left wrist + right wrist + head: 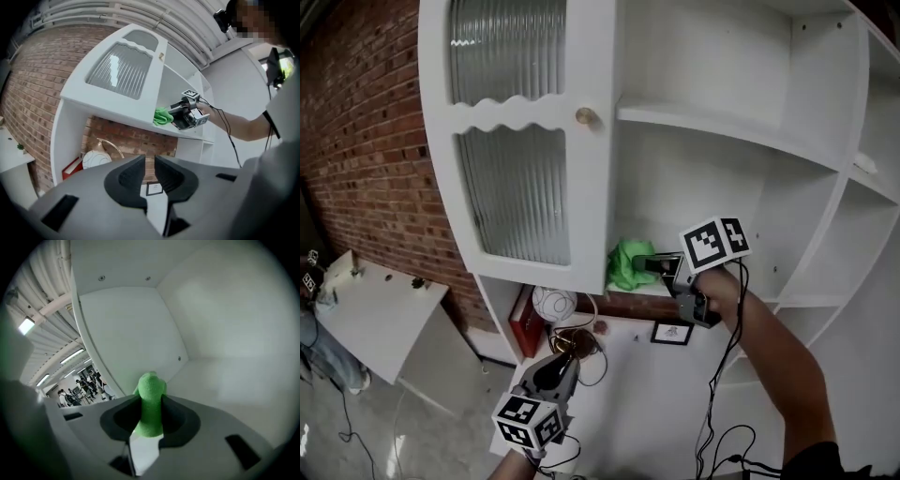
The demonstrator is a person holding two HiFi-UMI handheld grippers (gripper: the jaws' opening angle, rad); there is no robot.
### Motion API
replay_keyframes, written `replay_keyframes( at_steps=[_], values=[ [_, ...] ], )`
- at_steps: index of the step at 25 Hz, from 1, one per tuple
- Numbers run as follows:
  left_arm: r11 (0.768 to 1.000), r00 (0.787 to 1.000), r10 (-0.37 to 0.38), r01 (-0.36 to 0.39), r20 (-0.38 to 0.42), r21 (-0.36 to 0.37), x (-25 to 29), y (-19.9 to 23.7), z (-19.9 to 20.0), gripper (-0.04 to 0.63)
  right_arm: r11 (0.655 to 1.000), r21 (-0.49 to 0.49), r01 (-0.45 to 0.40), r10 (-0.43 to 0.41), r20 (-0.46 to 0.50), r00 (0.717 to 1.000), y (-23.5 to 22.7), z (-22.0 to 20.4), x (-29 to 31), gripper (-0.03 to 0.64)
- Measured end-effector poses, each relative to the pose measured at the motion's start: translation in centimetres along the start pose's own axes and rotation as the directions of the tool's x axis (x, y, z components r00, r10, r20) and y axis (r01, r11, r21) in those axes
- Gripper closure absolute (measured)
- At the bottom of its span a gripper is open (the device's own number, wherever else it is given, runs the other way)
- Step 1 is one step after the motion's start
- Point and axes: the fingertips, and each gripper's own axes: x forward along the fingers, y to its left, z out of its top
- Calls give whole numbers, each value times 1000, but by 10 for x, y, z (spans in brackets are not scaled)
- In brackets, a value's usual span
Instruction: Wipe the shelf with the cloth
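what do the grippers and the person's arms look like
The left gripper and right gripper have grey bodies with black tips, and each carries a white cube with black square markers. Thin black cables trail from them. The right arm shows a dark sleeve.

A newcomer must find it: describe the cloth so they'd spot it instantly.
Look at the white cabinet against the brick wall. On its shelf beside the ribbed-glass door's lower edge, the right gripper clamps the cloth, the only bright green thing there.
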Motion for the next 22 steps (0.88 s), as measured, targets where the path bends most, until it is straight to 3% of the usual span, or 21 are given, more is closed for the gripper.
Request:
replay_keyframes(
  at_steps=[3,9,16,22],
  values=[
    [999,999,46,-46,-1,-3,-13,11,-3,534,1000,-17,-17,16,-44,999,13,-2,23,515],
    [998,998,66,-66,-4,-10,-18,14,-7,534,993,-118,25,-41,-129,991,10,-10,26,515],
    [1000,1000,-20,20,-16,-9,7,-10,-11,534,988,-126,85,-101,-128,987,-7,-24,1,515],
    [995,994,-104,103,-26,-6,29,-34,-11,534,972,-139,190,-207,-126,970,-35,-34,-39,515]
  ],
)
